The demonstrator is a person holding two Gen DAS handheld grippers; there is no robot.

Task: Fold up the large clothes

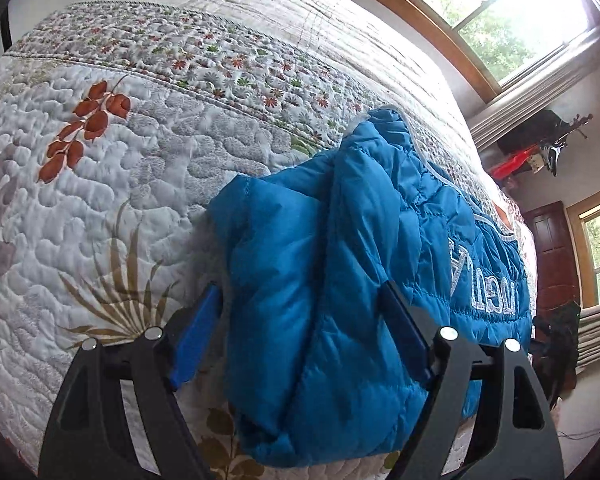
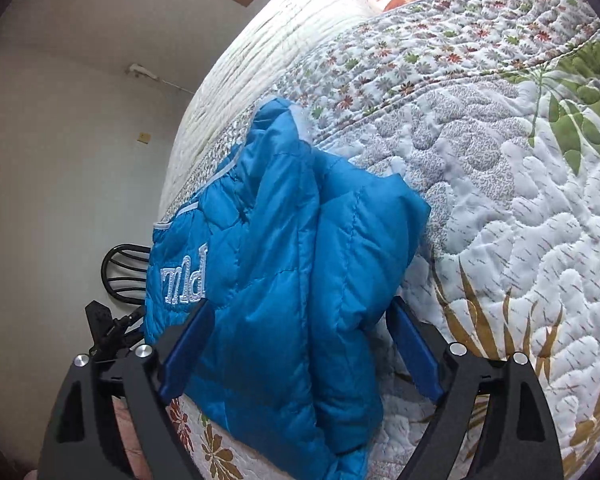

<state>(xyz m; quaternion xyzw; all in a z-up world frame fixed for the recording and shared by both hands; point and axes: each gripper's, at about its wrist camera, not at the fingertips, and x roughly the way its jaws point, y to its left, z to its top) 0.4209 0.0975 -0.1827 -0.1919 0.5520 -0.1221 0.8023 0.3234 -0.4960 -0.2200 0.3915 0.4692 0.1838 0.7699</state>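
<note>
Left wrist view: a quilted floral bedspread [image 1: 148, 184] fills the left and centre of the frame, white with a band of small flowers across the top and rust and gold leaf prints lower down. On it, from the centre to the lower right, lies a folded blue puffer jacket [image 1: 340, 280], white embroidered lettering on its right part and a pale trim along its upper right edge. A wood-framed window [image 1: 496, 12] sits in the upper right and a dark wooden door [image 1: 552, 256] at the right edge. The left gripper [image 1: 308, 324] stands wide at the bottom of the frame, its blue pads [image 1: 196, 336] on either side of the jacket's padded bulk; the left pad is clear of the fabric, and the right one lies against or just beside it, which of the two I cannot tell.

In the right wrist view the same bedspread [image 2: 500, 208] covers the right half, the jacket [image 2: 284, 272] is at centre and lower centre, and a dark chair back [image 2: 120, 272] shows at the left. The right gripper [image 2: 300, 336] is also spread wide, the jacket between its pads [image 2: 416, 352] but not pinched.
</note>
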